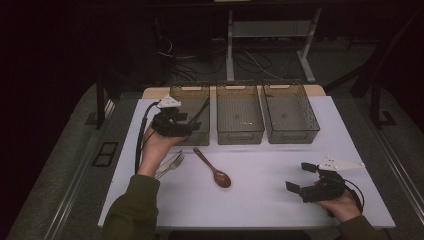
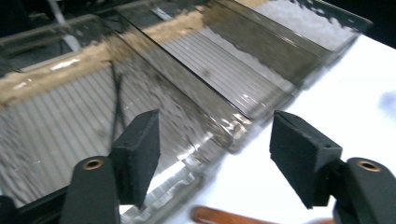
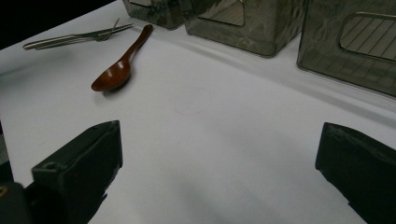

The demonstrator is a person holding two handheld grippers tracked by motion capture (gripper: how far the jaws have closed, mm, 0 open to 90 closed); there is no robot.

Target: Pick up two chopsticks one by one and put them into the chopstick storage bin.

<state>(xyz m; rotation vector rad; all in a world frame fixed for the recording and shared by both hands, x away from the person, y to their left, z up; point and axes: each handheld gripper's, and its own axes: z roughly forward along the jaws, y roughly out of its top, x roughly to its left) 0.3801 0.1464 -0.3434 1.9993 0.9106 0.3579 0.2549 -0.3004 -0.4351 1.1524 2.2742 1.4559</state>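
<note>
My left gripper (image 1: 186, 124) hovers over the front of the leftmost clear grey bin (image 1: 199, 138), jaws open with nothing between them. In the left gripper view (image 2: 215, 140) its pads frame that bin's wall (image 2: 187, 121), and a thin dark stick (image 2: 116, 98) leans inside the bin (image 1: 201, 111). A brown wooden spoon (image 1: 216, 172) lies on the white table (image 1: 260, 200) in front of the bins, bowl toward me. Metal cutlery with a fork (image 1: 171, 164) lies beside my left wrist. My right gripper (image 1: 300, 176) rests low at the table's front right, wide open and holding nothing (image 3: 219, 154).
Two more clear grey bins, middle (image 1: 240, 136) and right (image 1: 294, 136), stand in a row at the table's back. The spoon (image 3: 116, 72) and fork (image 3: 74, 39) lie far from the right gripper. Beyond the table are a dark floor, cables and a desk frame (image 1: 230, 45).
</note>
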